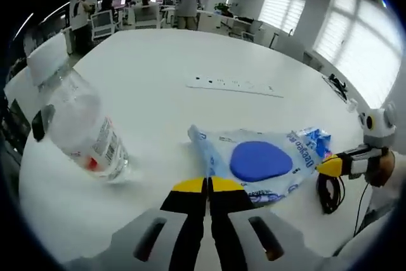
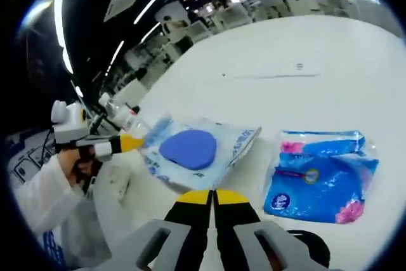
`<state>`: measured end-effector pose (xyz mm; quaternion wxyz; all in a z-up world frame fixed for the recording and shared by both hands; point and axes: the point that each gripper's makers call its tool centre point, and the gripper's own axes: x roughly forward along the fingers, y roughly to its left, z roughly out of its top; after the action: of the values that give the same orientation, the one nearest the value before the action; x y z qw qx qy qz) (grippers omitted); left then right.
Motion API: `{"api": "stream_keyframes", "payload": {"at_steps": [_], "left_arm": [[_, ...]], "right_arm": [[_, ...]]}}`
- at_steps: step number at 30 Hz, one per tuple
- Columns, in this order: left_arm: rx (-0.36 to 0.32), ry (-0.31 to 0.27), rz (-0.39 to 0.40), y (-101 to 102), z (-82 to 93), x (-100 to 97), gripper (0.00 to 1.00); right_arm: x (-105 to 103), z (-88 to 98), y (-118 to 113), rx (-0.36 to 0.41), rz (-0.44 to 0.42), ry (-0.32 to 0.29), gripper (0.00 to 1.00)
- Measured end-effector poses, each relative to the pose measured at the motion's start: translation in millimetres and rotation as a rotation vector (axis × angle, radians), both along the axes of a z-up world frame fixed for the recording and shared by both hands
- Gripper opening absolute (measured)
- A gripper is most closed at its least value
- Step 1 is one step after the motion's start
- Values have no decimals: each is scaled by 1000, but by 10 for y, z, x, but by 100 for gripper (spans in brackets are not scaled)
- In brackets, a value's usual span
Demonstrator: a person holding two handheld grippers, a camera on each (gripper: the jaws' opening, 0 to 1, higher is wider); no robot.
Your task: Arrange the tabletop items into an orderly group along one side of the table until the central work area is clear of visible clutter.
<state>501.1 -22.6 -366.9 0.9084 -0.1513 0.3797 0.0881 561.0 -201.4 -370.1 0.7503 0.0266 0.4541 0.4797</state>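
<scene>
Tissue pack (image 1: 263, 164) hangs between both clenched units: left hand-held gripper (image 1: 207, 185) and right hand-held gripper (image 2: 212, 197) each pinch an edge. Move them together, keeping it level above the worktop (image 1: 190, 112).

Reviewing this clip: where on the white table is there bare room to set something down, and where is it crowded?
The white table lies bare beyond the clear plastic water bottle and the clear plastic packet with a blue oval, out past the white strip. Crowding sits near the grippers: that packet, the blue tissue pack, the left gripper and right gripper.
</scene>
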Motion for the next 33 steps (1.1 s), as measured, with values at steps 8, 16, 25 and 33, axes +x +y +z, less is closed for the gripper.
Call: {"api": "stream_keyframes", "payload": {"at_steps": [8,16,25,33], "left_arm": [[-13,-14,10,-61,-45,-33,0],[-27,7,12,-69,-166,-68,0],[-52,47,18,-114,-301,-130,0],[-63,46,33,-113,-322,-128,0]], "right_arm": [[35,1,-59,-19,1,-34,0],[-36,-163,-110,-60,-13,6,0],[-8,-388,-163,-101,-50,70,0],[-20,-376,-180,-93,-70,94,0]]}}
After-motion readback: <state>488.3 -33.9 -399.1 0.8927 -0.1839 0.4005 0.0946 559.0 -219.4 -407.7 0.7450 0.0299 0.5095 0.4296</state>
